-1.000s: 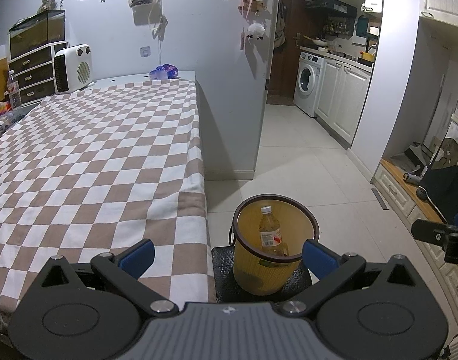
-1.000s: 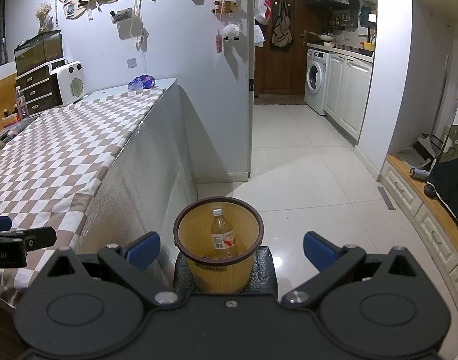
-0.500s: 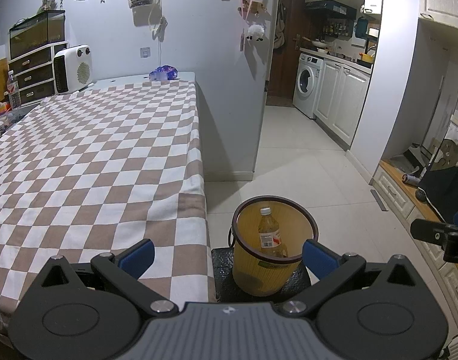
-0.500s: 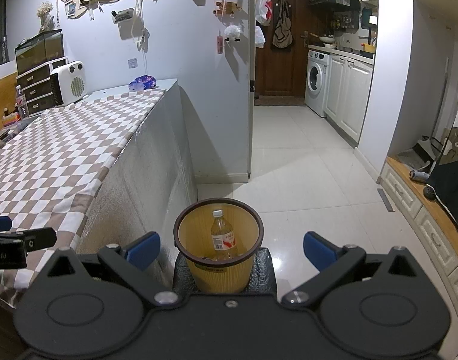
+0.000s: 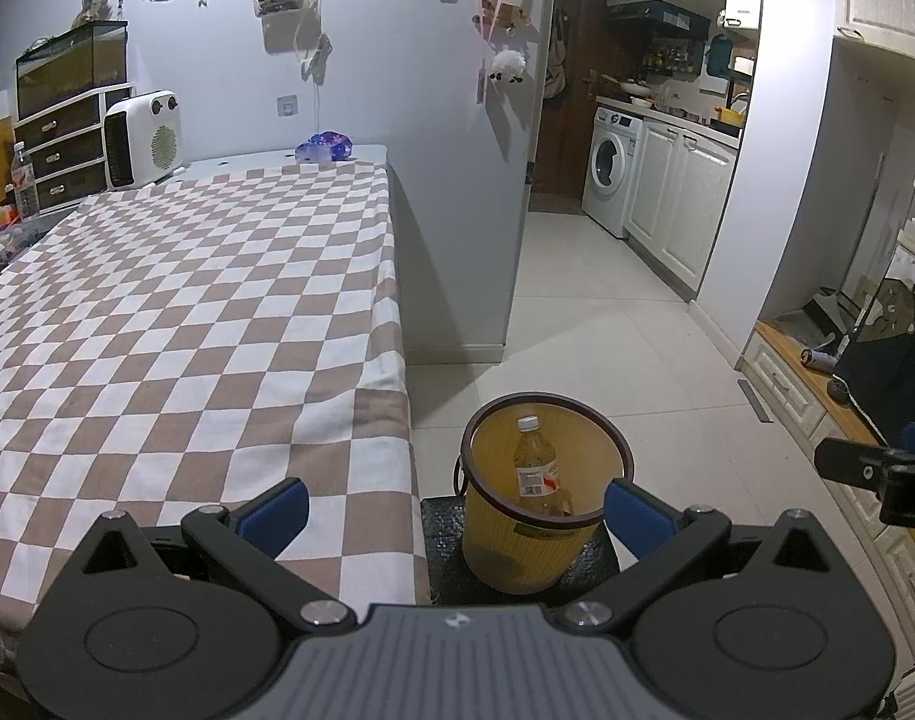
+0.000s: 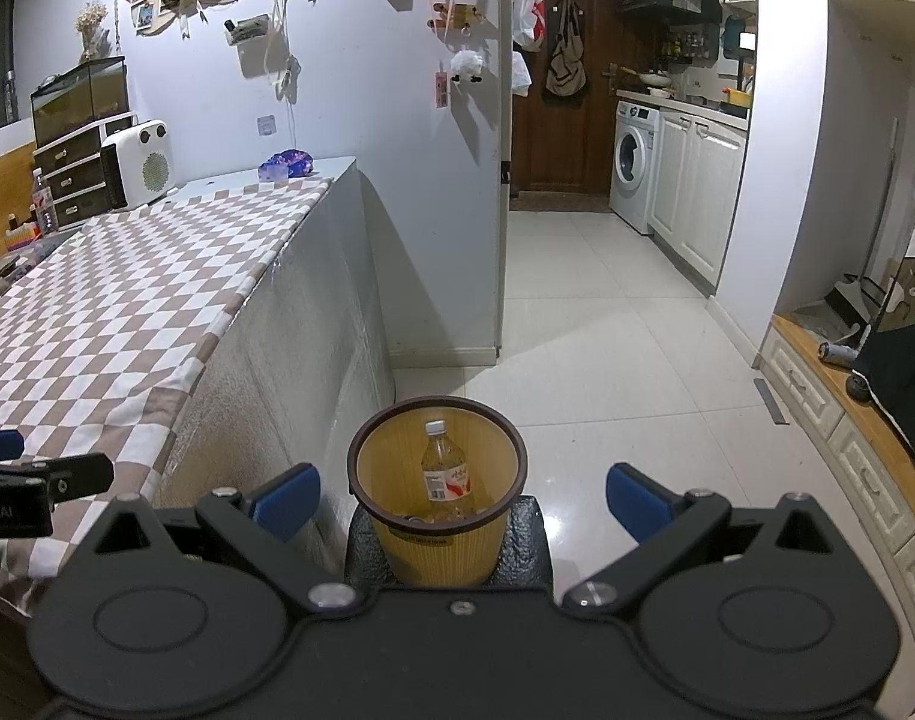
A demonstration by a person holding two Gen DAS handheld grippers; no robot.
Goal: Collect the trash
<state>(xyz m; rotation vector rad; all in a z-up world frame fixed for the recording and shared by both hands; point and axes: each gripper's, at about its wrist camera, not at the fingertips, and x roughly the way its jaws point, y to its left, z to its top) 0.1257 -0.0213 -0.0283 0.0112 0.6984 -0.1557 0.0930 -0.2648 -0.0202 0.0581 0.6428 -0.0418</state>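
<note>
- Left hand-held gripper (image 5: 454, 507): released, blue pads spread wide, nothing between them; poised over the near right corner of the desk (image 5: 175, 324), which wears a brown-and-white checked cloth.
- Right hand-held gripper (image 6: 463, 501): likewise released and empty, out over the floor just past the desk's right edge.
- Yellow waste bin (image 6: 437, 501) on a dark stool, just beside the desk's near right corner, dead ahead and below the right hand-held gripper; ahead and slightly right of the left one.
- Clear plastic bottle (image 6: 445, 468) already inside the bin, long axis near upright, cap up, leaning against the far wall; smaller scraps beneath it, too dim to name.
- Desk cloth bare of visible trash; only a purple-blue wrapped object (image 5: 324, 146) at the far right corner, beside a white heater (image 5: 142, 138) — whether trash, cannot tell.
- Judged: collection near done or done. If the purple object counts, well ahead along the desk's right edge, left hand-held gripper nearer since already above the cloth; a long forward reach called for.
</note>
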